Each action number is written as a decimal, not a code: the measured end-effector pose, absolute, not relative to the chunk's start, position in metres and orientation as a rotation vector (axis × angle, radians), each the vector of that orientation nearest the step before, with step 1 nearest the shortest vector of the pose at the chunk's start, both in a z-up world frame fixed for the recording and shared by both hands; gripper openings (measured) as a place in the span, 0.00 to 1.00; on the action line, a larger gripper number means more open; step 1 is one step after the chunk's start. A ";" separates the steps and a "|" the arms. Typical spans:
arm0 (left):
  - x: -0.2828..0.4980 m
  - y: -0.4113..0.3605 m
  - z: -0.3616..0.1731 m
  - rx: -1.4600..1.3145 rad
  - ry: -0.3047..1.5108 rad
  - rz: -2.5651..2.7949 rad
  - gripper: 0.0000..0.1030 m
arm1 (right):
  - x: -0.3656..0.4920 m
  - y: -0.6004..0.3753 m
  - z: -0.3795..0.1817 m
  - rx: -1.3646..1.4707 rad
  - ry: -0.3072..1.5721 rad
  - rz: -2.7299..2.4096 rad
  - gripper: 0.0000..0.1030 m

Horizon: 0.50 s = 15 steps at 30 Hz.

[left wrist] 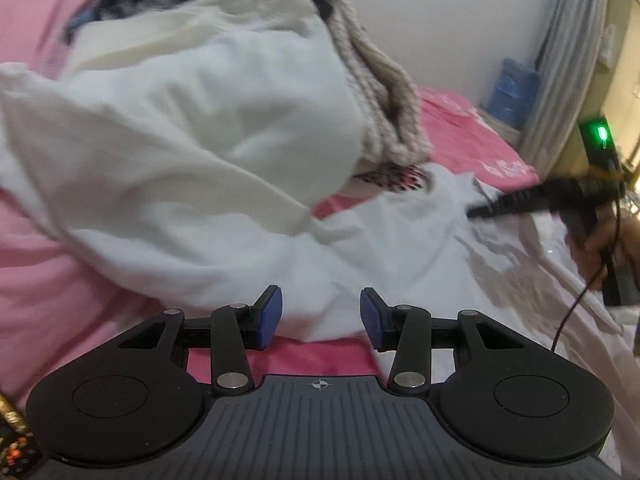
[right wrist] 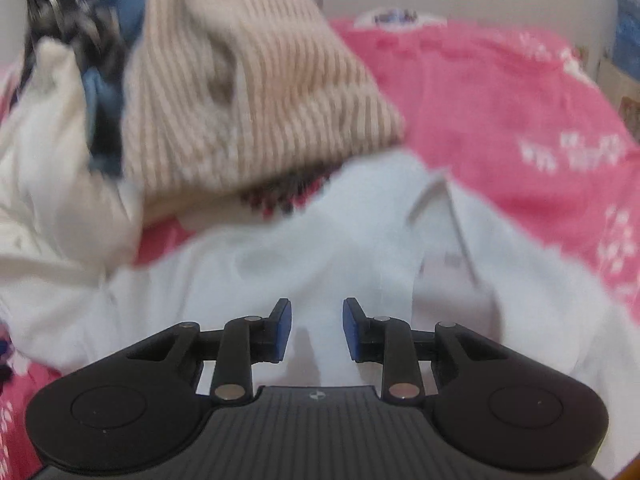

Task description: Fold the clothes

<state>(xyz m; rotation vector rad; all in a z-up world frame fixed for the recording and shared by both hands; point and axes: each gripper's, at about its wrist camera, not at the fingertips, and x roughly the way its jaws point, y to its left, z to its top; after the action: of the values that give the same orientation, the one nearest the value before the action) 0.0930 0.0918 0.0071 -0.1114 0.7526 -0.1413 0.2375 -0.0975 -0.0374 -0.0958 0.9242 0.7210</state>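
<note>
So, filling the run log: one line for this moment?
left gripper open | right gripper open | white garment flat on pink bedsheet | unheld

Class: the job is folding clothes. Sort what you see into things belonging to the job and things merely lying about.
Belonging to the job:
white garment
beige ribbed knit
cream garment
left gripper
right gripper

Lying about:
pink bedsheet
blue packet
grey curtain

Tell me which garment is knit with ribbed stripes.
The beige ribbed knit, on the pile behind the flat white shirt. The other clothes there are smooth: cream fabric, blue denim-like cloth. Both tools, left tool and right tool, are open and empty.
</note>
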 end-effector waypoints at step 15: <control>0.125 0.068 -0.031 -0.115 0.835 -0.178 0.42 | 0.300 -0.068 -0.080 -0.132 0.923 0.550 0.27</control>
<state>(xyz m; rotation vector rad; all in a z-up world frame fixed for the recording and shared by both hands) 0.1249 0.0677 -0.0313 -0.1147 0.8346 -0.1779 0.2999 -0.0681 -0.0804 -0.1324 0.9229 0.5500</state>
